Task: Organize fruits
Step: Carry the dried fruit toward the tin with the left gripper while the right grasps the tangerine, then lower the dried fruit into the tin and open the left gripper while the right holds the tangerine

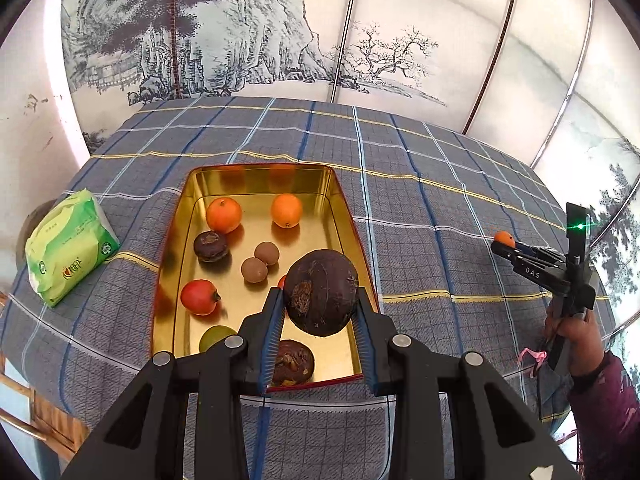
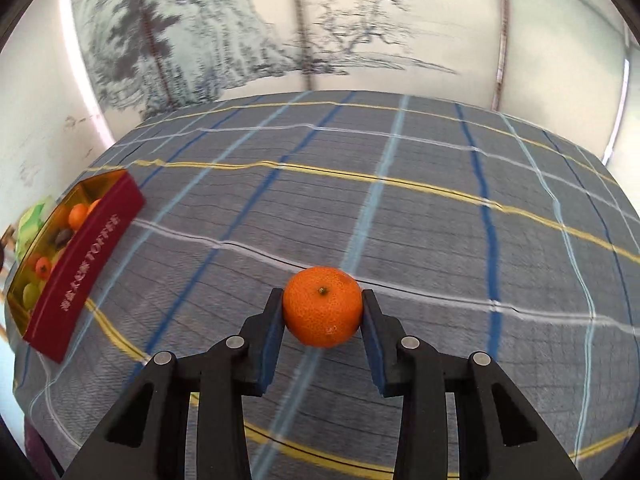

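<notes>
My left gripper [image 1: 320, 300] is shut on a large dark purple-brown fruit [image 1: 322, 292] and holds it above the near right part of a gold-lined red tin [image 1: 260, 180]. In the tin lie two mandarins [image 1: 224, 215], two small brown longans [image 1: 254, 270], dark fruits [image 1: 211, 246], a red fruit [image 1: 199, 297] and a green one [image 1: 216, 338]. My right gripper [image 2: 322, 308] is shut on an orange mandarin [image 2: 322, 306] above the checked cloth. It also shows in the left wrist view [image 1: 505, 242], far right. The tin [image 2: 86, 264] is far left in the right wrist view.
A grey-blue checked tablecloth [image 1: 420, 208] covers the table. A green tissue pack [image 1: 68, 246] lies left of the tin. A painted screen wall [image 1: 240, 32] stands behind the table. A wooden chair [image 1: 36, 412] is at the lower left.
</notes>
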The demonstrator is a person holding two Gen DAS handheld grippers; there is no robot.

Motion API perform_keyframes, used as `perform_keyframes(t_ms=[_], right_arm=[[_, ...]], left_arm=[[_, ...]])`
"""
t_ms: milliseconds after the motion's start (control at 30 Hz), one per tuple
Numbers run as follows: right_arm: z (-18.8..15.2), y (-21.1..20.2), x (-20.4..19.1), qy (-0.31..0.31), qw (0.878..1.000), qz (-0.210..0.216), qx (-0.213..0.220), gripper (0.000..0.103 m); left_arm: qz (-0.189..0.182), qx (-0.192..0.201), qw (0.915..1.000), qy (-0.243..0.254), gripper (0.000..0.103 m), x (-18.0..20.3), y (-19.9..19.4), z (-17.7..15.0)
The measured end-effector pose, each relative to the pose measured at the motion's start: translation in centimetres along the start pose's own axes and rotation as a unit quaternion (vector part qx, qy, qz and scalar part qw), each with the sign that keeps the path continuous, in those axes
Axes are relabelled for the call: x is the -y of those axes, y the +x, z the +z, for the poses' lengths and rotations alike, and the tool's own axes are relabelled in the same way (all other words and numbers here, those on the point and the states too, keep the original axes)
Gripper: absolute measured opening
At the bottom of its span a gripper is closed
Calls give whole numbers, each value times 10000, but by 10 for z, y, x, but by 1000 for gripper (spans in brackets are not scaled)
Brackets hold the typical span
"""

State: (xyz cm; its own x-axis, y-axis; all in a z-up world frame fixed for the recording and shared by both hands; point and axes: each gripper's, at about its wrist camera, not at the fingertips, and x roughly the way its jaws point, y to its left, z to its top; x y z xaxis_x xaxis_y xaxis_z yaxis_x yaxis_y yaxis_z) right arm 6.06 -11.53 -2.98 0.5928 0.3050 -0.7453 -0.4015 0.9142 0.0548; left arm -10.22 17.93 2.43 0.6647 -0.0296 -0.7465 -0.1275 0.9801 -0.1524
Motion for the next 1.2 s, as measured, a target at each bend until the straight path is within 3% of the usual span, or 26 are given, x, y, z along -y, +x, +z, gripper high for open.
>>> perform_keyframes(t_ms=[433,1200], right_arm=[[-4,10,12,295,9994,-81,-151,38],[-4,11,7,196,9995,-165,-175,39]], left_arm=[[220,100,9995,218,30,3,5,4],[431,17,9979,485,30,9,38,14]])
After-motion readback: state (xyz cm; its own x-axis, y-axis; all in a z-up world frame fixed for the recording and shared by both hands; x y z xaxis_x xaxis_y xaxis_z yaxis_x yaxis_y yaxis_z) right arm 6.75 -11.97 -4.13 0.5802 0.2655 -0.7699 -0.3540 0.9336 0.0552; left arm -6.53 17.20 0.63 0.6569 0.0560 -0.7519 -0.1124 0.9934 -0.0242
